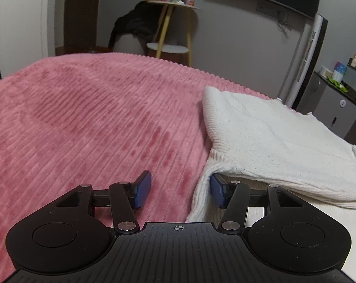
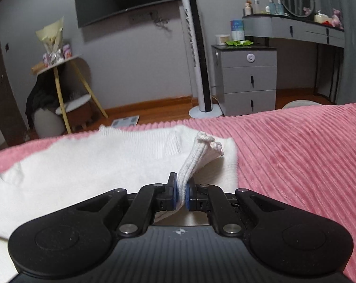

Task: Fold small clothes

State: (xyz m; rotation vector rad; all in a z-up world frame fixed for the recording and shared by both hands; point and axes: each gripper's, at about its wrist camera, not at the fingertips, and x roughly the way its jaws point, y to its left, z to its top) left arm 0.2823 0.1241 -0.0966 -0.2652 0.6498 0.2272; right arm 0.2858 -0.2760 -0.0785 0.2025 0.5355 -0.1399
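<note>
The white knit garment [image 2: 102,165] lay spread on the pink ribbed blanket [image 2: 295,155], ahead of and to the left of the right gripper [image 2: 181,194]. That gripper's blue pads were pinched on a ribbed edge of the garment (a bunched strip rising up and away from it). The left gripper [image 1: 180,189] stood with its fingers wide apart, its right pad [image 1: 216,189] tucked under a folded layer of the garment, its left pad [image 1: 143,188] over bare blanket.
</note>
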